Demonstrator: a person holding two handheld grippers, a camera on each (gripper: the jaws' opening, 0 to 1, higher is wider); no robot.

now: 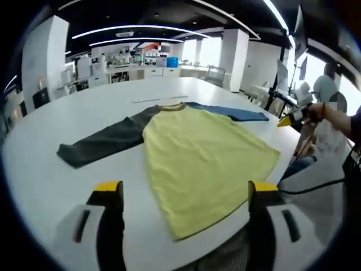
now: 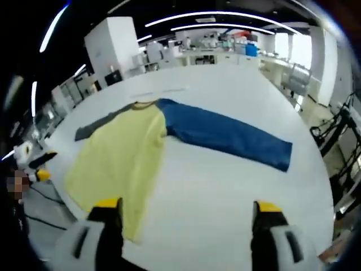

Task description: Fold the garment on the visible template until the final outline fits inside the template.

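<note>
1. Left gripper view. Yellow-tipped jaws of the left gripper (image 1: pixel 186 195) rise from the lower edge, spread wide and holding nothing. Between and beyond them lies the long-sleeved shirt with a yellow body, one dark grey sleeve and one blue sleeve (image 1: pixel 197 152), spread flat on the round white table (image 1: pixel 67 124). Its hem corner reaches almost to the near table edge between the jaws; the grey sleeve (image 1: pixel 101 144) extends left, the blue sleeve (image 1: pixel 234 113) far right. The right gripper (image 1: pixel 293 117) hovers beyond the table edge, its opening too small to judge here.

2. Right gripper view. Jaws of the right gripper (image 2: pixel 186 212) stand wide apart, empty. The blue sleeve (image 2: pixel 225 135) lies ahead, well apart; the yellow body (image 2: pixel 115 152) sits toward the left jaw.

3. Judgement: no fold appears begun. Each sleeve is best pinched near its cuff and laid across the body, cloth kept flat. No template outline can be made out.
</note>
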